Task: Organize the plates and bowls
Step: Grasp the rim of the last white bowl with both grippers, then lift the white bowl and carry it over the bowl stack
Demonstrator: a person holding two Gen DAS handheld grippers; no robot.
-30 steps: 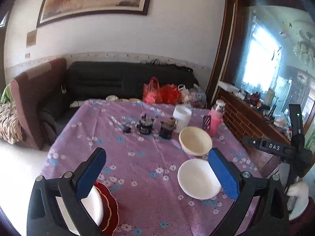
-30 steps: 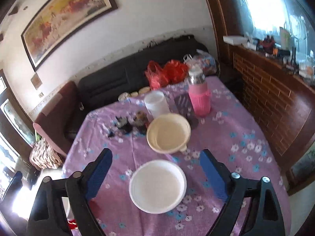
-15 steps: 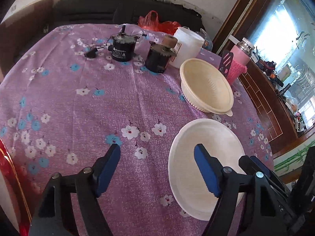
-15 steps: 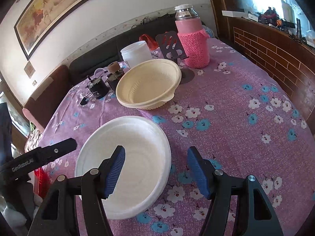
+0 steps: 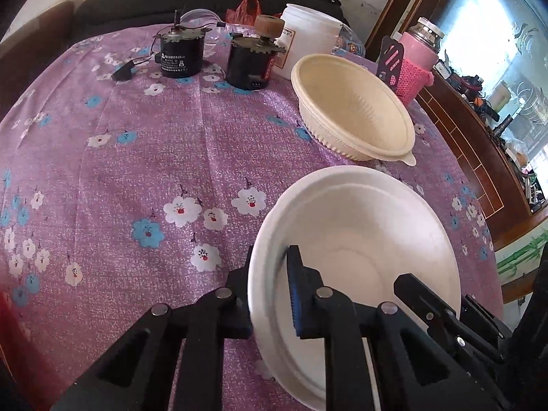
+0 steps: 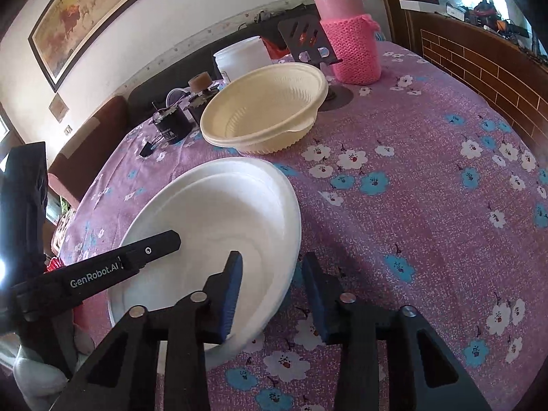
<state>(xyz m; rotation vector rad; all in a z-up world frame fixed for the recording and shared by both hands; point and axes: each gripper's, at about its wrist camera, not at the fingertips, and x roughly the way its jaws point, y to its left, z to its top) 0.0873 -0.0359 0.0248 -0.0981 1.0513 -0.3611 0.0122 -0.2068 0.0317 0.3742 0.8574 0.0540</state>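
A white bowl (image 5: 370, 239) sits on the purple flowered tablecloth (image 5: 154, 157), with a cream ribbed bowl (image 5: 356, 116) just behind it. My left gripper (image 5: 270, 287) is shut on the white bowl's left rim, one pad inside and one outside. In the right wrist view, my right gripper (image 6: 274, 291) straddles the right rim of the white bowl (image 6: 212, 219). Its jaws are closing, with a small gap still showing at the rim. The left gripper's finger (image 6: 150, 250) reaches over the bowl there. The cream bowl (image 6: 263, 102) lies beyond.
Behind the bowls stand a white jar (image 5: 308, 34), two black motors (image 5: 179, 54) (image 5: 251, 65), a pink knitted bottle (image 6: 352, 44) and a black phone stand (image 6: 304, 41). Red plates (image 5: 7, 325) show at the left edge. A brick-fronted cabinet (image 6: 479, 68) borders the table's right side.
Both grippers came down onto the white bowl. The left jaws went from wide open to shut on its left rim. The right jaws narrowed around its right rim.
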